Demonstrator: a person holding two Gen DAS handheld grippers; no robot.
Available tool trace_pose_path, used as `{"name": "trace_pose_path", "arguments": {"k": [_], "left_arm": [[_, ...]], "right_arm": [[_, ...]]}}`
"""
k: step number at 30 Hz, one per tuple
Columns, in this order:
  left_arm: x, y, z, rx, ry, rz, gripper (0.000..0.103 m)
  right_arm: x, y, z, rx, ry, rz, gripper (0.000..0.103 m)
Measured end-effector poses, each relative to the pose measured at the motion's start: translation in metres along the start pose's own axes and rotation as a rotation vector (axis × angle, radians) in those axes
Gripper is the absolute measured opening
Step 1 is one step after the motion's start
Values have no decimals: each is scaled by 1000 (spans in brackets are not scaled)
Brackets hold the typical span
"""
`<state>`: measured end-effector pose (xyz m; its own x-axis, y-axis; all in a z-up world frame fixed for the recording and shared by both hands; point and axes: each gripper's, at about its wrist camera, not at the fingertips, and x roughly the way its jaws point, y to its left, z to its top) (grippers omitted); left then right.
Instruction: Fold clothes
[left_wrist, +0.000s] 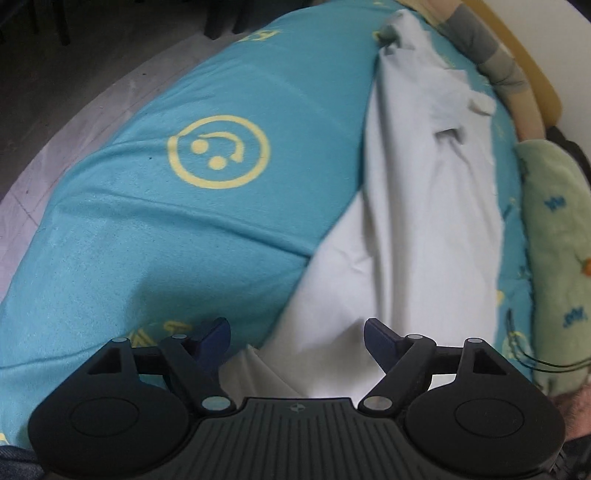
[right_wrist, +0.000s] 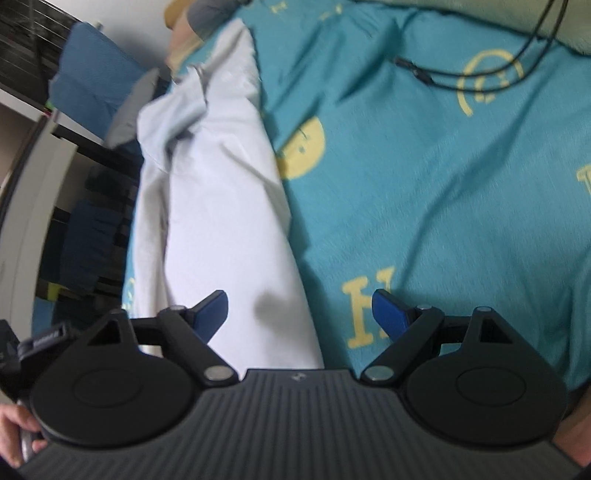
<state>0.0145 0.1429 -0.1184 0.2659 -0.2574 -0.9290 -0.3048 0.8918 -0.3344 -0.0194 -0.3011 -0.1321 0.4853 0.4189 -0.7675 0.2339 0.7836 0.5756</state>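
A white garment (left_wrist: 424, 206) lies folded lengthwise as a long strip on a turquoise bedspread (left_wrist: 184, 229) with yellow smiley prints. My left gripper (left_wrist: 297, 332) hovers over the strip's near end, jaws wide apart, nothing pressed between its blue pads. The same white garment (right_wrist: 221, 206) runs up the left half of the right wrist view, its far end bunched. My right gripper (right_wrist: 299, 308) stands open above the garment's near right edge, one pad over the cloth and the other over the bedspread (right_wrist: 443, 221).
A green pillow (left_wrist: 557, 251) lies at the bed's right side, with a striped cushion (left_wrist: 480, 40) at the head. A black cable (right_wrist: 480, 70) runs across the bedspread. Grey floor (left_wrist: 74, 92) lies beyond the bed's left edge. Shelves with dark blue cloth (right_wrist: 85, 81) stand at the left.
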Motion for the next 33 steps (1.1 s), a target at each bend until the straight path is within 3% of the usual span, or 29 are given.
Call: {"name": "trace_pose_path", "arguments": {"k": [3, 7, 9, 11, 13, 14, 15, 20, 25, 29, 33], "left_arm": [[12, -21, -7, 125, 36, 68, 82], [21, -41, -22, 289, 165, 69, 76], [21, -46, -31, 332, 225, 71, 65], [19, -49, -39, 345, 277, 44, 33], [15, -50, -45, 353, 330, -30, 13], [7, -53, -47, 368, 310, -59, 11], [-3, -53, -47, 366, 287, -95, 11], [-76, -35, -34, 226, 146, -358, 8], [-144, -14, -33, 76, -3, -582, 8], [-174, -12, -51, 6, -70, -666, 8], [-182, 9, -97, -38, -71, -656, 8]], "right_arm": [[4, 1, -3, -5, 38, 4, 85], [8, 20, -20, -59, 185, 64, 85], [10, 35, -33, -121, 251, 72, 82], [12, 50, -48, -185, 298, 66, 67], [11, 63, -60, -262, 310, 30, 61], [10, 68, -65, -296, 314, 13, 26], [6, 68, -62, -268, 304, 17, 10], [-52, 80, -44, -277, 190, 69, 10], [-140, 99, -17, -276, -23, 151, 10], [-190, 116, -25, -317, -135, 212, 10], [-214, 115, -58, -342, -177, 214, 10]]}}
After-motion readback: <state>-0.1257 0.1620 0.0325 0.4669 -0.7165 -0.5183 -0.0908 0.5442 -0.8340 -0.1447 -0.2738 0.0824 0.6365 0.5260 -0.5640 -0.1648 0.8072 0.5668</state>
